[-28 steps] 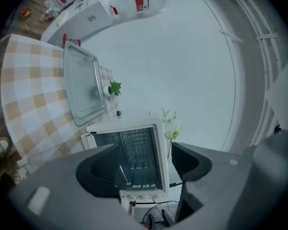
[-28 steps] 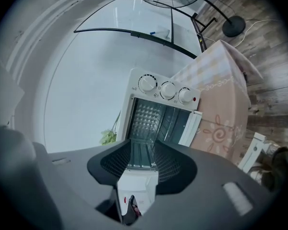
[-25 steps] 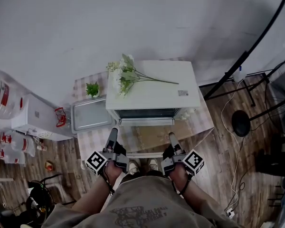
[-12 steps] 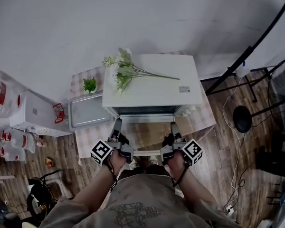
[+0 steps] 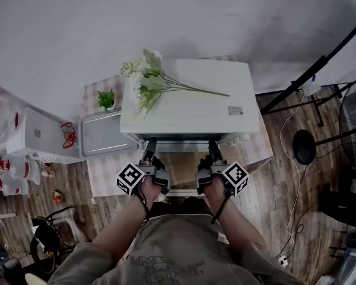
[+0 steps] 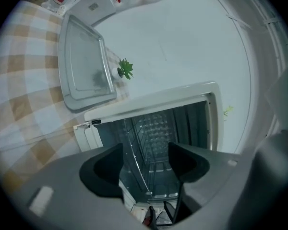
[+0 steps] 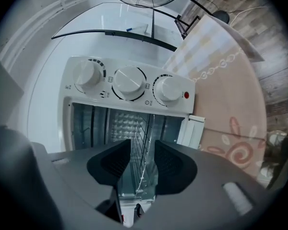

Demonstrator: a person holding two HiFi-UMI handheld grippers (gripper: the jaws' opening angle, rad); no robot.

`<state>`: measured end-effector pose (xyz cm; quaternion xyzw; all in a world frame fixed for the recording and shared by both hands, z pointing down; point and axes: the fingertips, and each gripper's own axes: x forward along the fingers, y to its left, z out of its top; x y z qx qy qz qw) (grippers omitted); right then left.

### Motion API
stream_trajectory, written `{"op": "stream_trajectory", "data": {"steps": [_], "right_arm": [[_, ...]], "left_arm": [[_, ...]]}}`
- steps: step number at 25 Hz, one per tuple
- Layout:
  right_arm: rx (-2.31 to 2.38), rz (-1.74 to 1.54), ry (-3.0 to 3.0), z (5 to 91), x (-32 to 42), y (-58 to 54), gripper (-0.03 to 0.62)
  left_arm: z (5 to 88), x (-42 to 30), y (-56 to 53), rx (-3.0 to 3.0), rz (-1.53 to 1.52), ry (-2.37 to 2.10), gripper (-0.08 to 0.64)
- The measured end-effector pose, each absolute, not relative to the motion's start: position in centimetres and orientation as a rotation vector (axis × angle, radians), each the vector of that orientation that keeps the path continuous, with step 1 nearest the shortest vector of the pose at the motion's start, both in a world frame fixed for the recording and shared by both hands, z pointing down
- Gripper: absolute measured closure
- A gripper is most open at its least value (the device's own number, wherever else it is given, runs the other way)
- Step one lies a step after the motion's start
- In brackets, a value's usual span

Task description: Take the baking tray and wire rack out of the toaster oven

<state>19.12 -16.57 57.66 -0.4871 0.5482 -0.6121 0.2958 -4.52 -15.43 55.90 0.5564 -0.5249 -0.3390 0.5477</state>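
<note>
— Where does the job stand?

— About half done, I'd say. The baking tray [image 5: 104, 134] already lies flat on the checked surface [image 5: 107, 174], just beside the toaster oven [image 5: 196, 114] on its left. The wire rack [image 7: 146, 133] is not out yet. It sits inside the oven's open mouth, with the door folded down in front.

— And the claws?

— Both are at the mouth, side by side. The left claw [image 6: 145, 152] is released, with its jaws well apart. The rack's front wire shows in the gap, but neither pad presses on it. The right claw [image 7: 143, 150] is released too. Its jaws have just eased a touch wider, and the rack's wires run through the gap without being pinched.

— So what is left?

— Closing on the rack's front edge, one claw near each side, then drawing it straight out and setting it down on the surface. My guess is that it needs an even pull, or it may jam.

— Anything in the way?

— No. Some flowers [image 5: 148, 82] lie on the oven's top, clear of the opening.
</note>
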Motion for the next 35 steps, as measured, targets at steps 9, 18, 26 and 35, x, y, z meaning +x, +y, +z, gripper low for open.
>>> {"op": "stream_trajectory", "data": {"steps": [9, 18, 26, 35], "right_arm": [[-1.274, -1.642, 1.448, 61.2, 17.7, -20.1, 0.420], [-1.211, -1.553, 1.445, 62.0, 17.5, -22.8, 0.416], [-1.119, -1.438, 1.465, 60.9, 17.4, -24.5, 0.462], [-1.082, -1.361, 1.517, 60.3, 18.0, -25.3, 0.565]], "left_arm": [[59.2, -3.8, -19.6, 1.302, -0.827, -1.217, 0.258], [60.7, -3.8, -22.3, 1.327, -0.905, -1.186, 0.302], [60.4, -3.9, -24.0, 1.380, -0.990, -1.138, 0.409], [59.6, -4.4, -24.6, 1.426, -1.059, -1.083, 0.548]]}}
